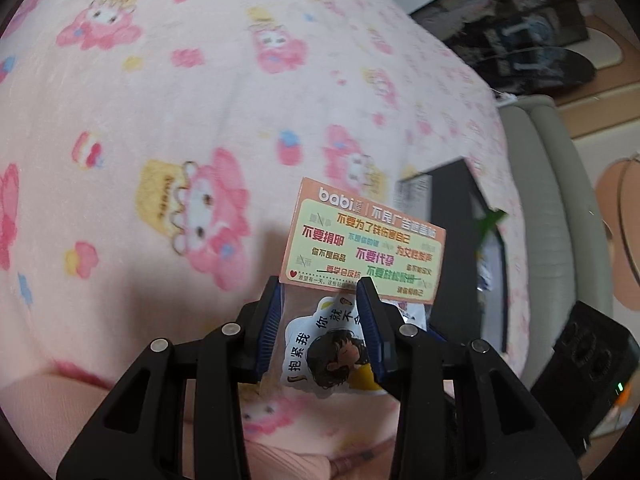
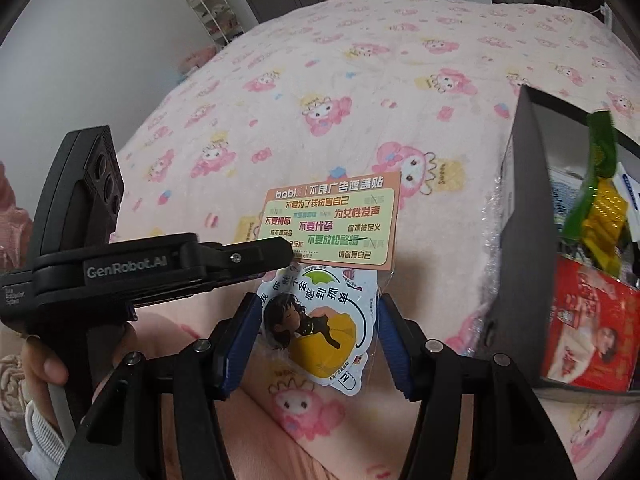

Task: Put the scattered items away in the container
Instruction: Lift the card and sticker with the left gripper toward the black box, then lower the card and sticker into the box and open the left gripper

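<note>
A clear sticker pack (image 1: 362,248) with an orange "babi" header card and a cartoon-girl sticker is held above the pink bed. My left gripper (image 1: 320,292) is shut on the sticker pack, pinching it just below the header card. In the right wrist view the left gripper (image 2: 280,258) reaches in from the left and clamps the pack (image 2: 332,220) at the card's lower edge. My right gripper (image 2: 316,308) is open, its blue pads on either side of the pack's lower half, apart from it. The dark box (image 2: 524,216) stands at the right.
The box holds a red packet (image 2: 588,328) and green-yellow snack wrappers (image 2: 600,200). The pink cartoon-print blanket (image 1: 160,120) covers the bed. The bed's grey edge (image 1: 560,200) and a black device (image 1: 580,364) are at the right. A white shelf (image 2: 216,16) stands by the far wall.
</note>
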`<state>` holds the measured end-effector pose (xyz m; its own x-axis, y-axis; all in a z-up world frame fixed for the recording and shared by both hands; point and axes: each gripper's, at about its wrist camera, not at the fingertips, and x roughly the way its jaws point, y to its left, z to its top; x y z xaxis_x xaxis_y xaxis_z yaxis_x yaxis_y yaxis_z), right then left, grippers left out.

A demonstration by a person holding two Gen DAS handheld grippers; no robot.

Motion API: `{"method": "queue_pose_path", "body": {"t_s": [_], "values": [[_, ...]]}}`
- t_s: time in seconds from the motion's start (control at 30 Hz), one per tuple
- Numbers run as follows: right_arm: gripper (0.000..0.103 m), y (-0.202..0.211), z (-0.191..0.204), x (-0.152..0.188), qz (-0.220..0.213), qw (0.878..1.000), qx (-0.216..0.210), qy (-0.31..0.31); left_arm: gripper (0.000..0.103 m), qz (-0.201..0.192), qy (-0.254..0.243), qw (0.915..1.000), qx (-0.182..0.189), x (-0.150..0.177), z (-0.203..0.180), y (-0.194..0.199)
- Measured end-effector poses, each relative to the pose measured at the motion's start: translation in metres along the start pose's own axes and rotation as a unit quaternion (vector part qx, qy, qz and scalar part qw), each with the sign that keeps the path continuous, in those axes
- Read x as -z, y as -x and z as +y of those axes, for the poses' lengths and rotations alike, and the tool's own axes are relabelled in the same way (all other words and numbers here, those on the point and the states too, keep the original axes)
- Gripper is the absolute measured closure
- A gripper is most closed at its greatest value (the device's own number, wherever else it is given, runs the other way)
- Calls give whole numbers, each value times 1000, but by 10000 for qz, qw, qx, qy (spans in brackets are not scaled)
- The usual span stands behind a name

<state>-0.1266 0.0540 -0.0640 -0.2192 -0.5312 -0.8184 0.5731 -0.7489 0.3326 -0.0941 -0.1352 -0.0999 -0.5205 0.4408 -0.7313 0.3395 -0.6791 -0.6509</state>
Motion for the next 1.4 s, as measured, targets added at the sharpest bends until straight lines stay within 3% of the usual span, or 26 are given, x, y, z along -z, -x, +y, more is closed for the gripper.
{"method": "queue_pose_path", "body": {"t_s": [0.23,0.4,0.63,0.77,0.93,1.23,1.4], "values": [[49,70,-37,0,-682,9976,-40,-133,66,-243,-868,9958,187,19,-93,20],[49,112,-84,5,-1033,9938,140,-386,66,-68,-1310,9908,332,31,-156,-10],[49,140,-153,12,-1248,9882,430,-780,66,229,-1774,9832,372,35,-221,-67],[49,130,-191,21,-1260,9838,214,-1259,66,424,-1986,9790,160,37,-236,-101],[49,107,-223,25,-892,9825,237,-1621,66,687,-2066,9756,-267,36,-232,-137],[49,99,-229,29,-538,9799,964,-1660,66,724,-2183,9699,-797,46,-231,-153],[49,112,-243,33,-757,9722,1070,-1938,66,635,-2315,9665,-906,48,-234,-148]]}}
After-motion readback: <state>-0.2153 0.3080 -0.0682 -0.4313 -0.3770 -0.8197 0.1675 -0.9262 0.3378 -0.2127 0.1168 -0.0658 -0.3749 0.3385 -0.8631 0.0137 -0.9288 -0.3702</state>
